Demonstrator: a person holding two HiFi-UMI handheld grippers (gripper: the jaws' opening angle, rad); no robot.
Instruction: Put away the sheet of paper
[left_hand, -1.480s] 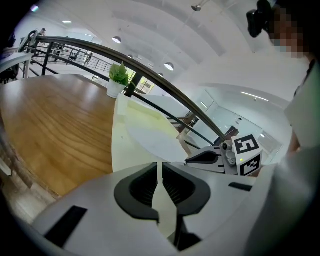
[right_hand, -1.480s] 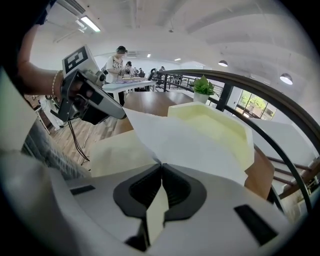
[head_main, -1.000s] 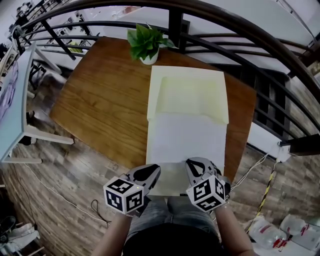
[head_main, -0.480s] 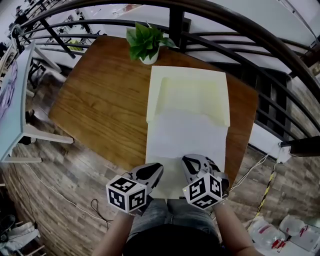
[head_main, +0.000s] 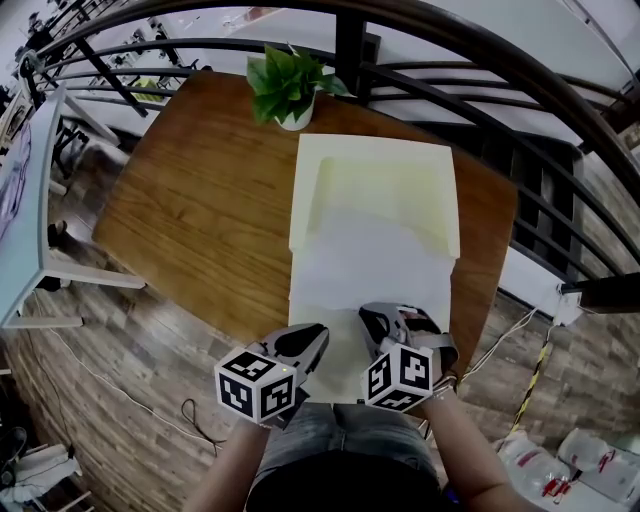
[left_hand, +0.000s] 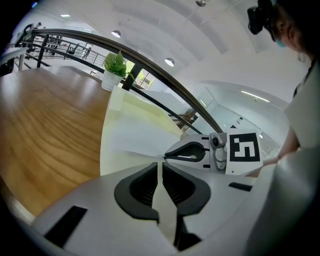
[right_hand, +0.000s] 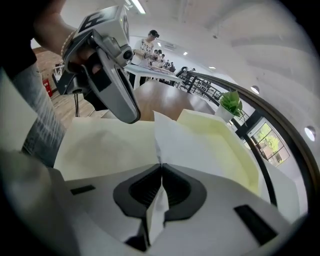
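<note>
Head view: a white paper (head_main: 368, 262) lies lengthwise on a pale yellow folder (head_main: 385, 165) on a wooden table (head_main: 200, 200). A potted plant (head_main: 283, 85) stands just beyond the folder's far left corner. The left gripper (head_main: 305, 340) and right gripper (head_main: 378, 322) sit side by side at the paper's near edge, at the table's near edge.

Left gripper view: the left gripper (left_hand: 160, 167) is clamped on the paper (left_hand: 135, 137), with the edge running down between its 2 jaws. The right gripper (left_hand: 200, 150) is just beside it on the same edge. The folder (left_hand: 145, 107) and plant (left_hand: 115, 65) lie beyond.

Right gripper view: the right gripper (right_hand: 161, 170) is pinched shut on the paper (right_hand: 185, 147), which rises crumpled from its jaws. The left gripper (right_hand: 112, 75) is near, at upper left. The folder (right_hand: 222, 140) is beneath and the plant (right_hand: 231, 102) behind.
</note>
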